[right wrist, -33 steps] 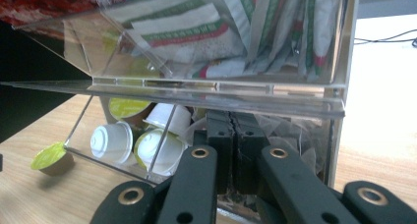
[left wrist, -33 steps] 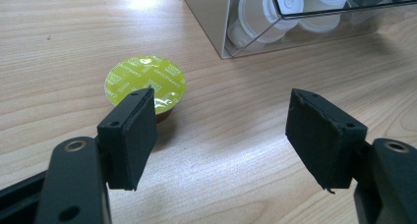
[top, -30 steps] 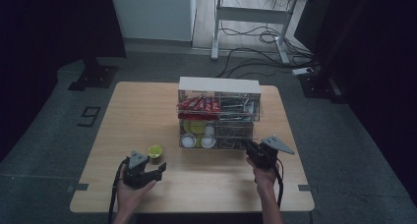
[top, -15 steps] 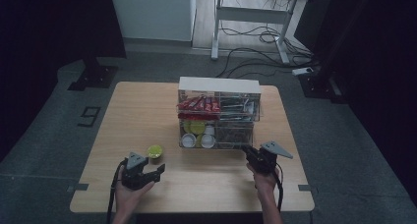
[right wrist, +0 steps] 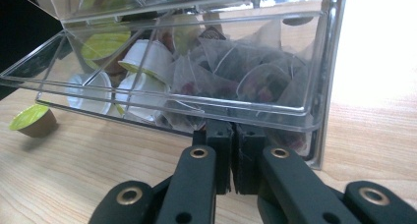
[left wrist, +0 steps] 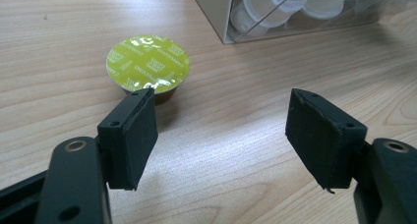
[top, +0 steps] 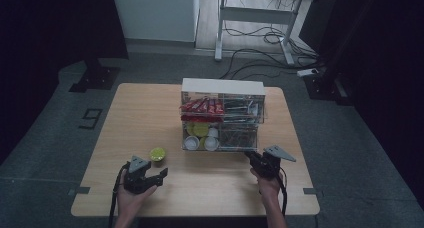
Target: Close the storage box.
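Observation:
A clear plastic organizer (top: 222, 88) stands mid-table; its bottom drawer (right wrist: 275, 117) is pulled out and holds white and green capsules and tea bags. My right gripper (right wrist: 231, 130) is shut at the drawer's front lower edge, seemingly gripping it; in the high view the right gripper (top: 252, 157) sits just in front of the organizer. A coffee capsule (left wrist: 148, 67) with a lime-green foil lid stands on the table, just beyond the left jaw. My left gripper (left wrist: 221, 126) is open with nothing between its jaws. From above, the left gripper (top: 154, 170) lies right behind the capsule (top: 158, 153).
The wooden table (top: 150, 113) has bare room on its left half and along its front edge. Red packets (top: 200, 106) fill the organizer's upper left compartment. A white desk frame (top: 250, 18) and cables lie on the floor beyond the table.
My right gripper has drawn back toward the table's front edge, and the bottom drawer has come out with it. The left gripper and the capsule have barely moved.

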Demonstrator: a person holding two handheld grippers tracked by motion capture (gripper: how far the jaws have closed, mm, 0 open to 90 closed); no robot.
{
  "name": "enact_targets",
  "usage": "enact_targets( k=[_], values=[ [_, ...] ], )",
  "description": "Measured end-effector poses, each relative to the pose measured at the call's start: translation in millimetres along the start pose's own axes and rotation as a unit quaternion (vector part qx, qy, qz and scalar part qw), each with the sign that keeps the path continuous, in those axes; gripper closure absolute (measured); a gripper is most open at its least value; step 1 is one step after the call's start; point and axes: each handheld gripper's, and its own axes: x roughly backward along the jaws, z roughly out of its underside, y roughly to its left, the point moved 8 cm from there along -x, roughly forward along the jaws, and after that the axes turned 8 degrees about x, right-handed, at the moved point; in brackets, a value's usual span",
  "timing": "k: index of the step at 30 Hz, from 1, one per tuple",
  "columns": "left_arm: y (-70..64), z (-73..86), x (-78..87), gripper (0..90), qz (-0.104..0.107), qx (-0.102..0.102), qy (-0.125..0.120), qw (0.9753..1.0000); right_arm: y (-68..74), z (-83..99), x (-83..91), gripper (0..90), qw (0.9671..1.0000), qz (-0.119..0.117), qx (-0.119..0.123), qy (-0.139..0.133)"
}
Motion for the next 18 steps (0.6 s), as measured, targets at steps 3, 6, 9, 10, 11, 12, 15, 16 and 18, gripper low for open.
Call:
enact_targets(
  k=[3,6,9,10,11,12,15,16,18],
  values=[
    [0.8,0.6,-0.4,28.1,0.000,0.001,0.001,1.0000,-1.3,2.7,-0.5,87.0,1.0000,0.002,-0.003,0.005],
    [1.6,0.7,0.0,28.2,0.000,0.002,0.001,1.0000,-1.5,3.8,0.0,87.0,1.0000,-0.001,-0.004,0.006],
    [2.4,1.0,0.2,28.2,0.000,0.003,0.001,1.0000,-1.1,6.1,0.1,87.0,0.9999,-0.003,-0.009,0.011],
    [2.6,1.1,0.4,28.2,0.000,0.003,0.001,1.0000,-1.2,6.9,0.1,87.0,0.9999,-0.004,-0.009,0.012],
    [2.8,1.2,0.6,28.2,0.000,0.003,0.001,1.0000,-1.3,8.0,0.2,87.0,0.9998,-0.004,-0.011,0.015],
    [3.0,1.2,0.9,28.2,-0.001,0.003,0.001,1.0000,-1.5,8.9,0.4,87.0,0.9998,-0.004,-0.011,0.016],
    [3.0,1.5,0.8,28.2,-0.001,0.003,0.001,1.0000,-2.2,11.7,1.3,86.9,0.9997,-0.003,-0.013,0.021],
    [2.8,2.0,0.7,28.2,0.000,0.005,0.001,1.0000,-2.2,12.5,1.3,86.9,0.9997,-0.004,-0.014,0.022],
    [2.4,3.4,0.1,28.2,-0.001,0.003,0.004,1.0000,-1.4,14.6,1.2,86.7,0.9995,-0.007,-0.015,0.027]
  ],
)
